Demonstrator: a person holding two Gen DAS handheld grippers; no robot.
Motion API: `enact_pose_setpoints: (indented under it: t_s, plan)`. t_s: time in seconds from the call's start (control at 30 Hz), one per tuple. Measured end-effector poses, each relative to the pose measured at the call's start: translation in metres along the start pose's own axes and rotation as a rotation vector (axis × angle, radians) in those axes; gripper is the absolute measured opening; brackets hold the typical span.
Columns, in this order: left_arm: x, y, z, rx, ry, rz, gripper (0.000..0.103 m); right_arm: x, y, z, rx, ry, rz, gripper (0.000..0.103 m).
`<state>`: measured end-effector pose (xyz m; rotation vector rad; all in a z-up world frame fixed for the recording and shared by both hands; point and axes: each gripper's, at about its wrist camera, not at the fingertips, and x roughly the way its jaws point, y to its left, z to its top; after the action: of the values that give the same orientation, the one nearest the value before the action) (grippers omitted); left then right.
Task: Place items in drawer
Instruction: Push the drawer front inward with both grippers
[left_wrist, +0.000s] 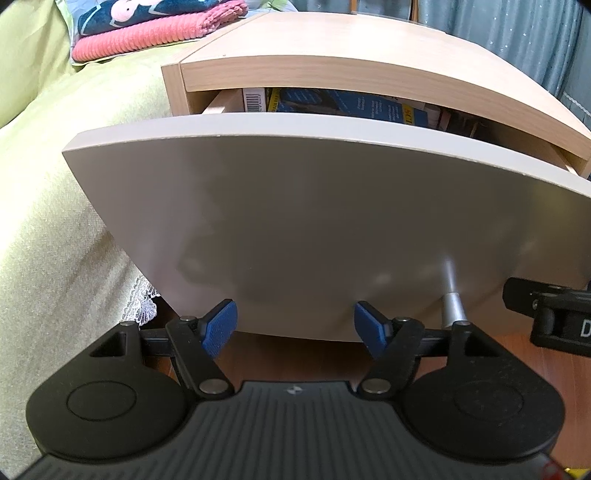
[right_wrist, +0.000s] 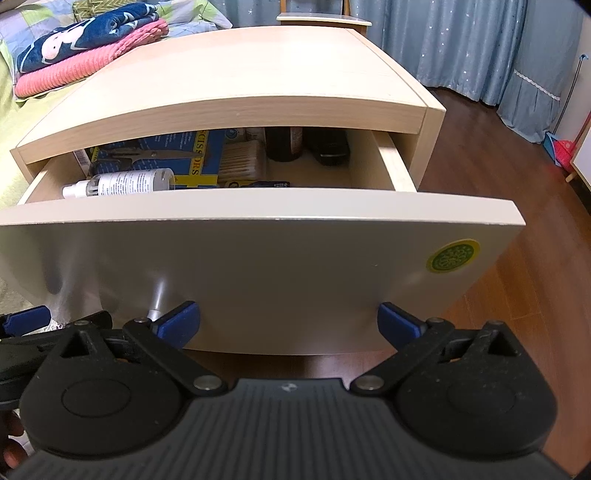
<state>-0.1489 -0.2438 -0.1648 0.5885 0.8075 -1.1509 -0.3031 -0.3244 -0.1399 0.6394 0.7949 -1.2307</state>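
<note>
The bedside cabinet's drawer (right_wrist: 258, 258) stands partly pulled out, its pale front panel (left_wrist: 295, 206) close in front of both cameras. Inside lie a white spray bottle (right_wrist: 122, 182), a blue scissors pack (right_wrist: 166, 151), a box of cotton swabs (right_wrist: 242, 158), a dark bottle (right_wrist: 284, 144) and a black item (right_wrist: 328, 147). My left gripper (left_wrist: 295, 328) is open at the panel's lower edge, left of the metal knob (left_wrist: 452, 295). My right gripper (right_wrist: 290, 325) is open too, right of the knob (right_wrist: 155, 310). Neither holds anything.
A bed with a green cover (left_wrist: 55, 184) lies left of the cabinet, with folded pink and blue towels (right_wrist: 85, 48) on it. Blue curtains (right_wrist: 461, 40) hang behind. Wooden floor (right_wrist: 498, 184) spreads to the right. The cabinet top (right_wrist: 240, 74) is bare wood.
</note>
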Motion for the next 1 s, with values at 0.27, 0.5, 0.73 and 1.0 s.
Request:
enact_pose_setpoints:
  t_s: [0.27,0.5,0.73,1.0]
  plan:
    - [-0.0007,0.0017,0.0018,-0.009,-0.009,0.001,0.073,0.0005,0.0009,-0.0013,-0.002,-0.007,-0.002,0.102]
    - [-0.0002,0.0022,0.0044,-0.012,-0.009,0.000,0.074,0.0012,0.0017,-0.0017,-0.004,-0.011,-0.003,0.102]
    - [-0.0011,0.0020,0.0063,-0.011,-0.009,0.001,0.074,0.0009,0.0020,-0.0025,-0.008,-0.014,-0.005,0.102]
    - [-0.0012,0.0013,0.0076,-0.006,-0.011,0.004,0.074,0.0006,0.0019,-0.0028,-0.010,-0.021,-0.006,0.102]
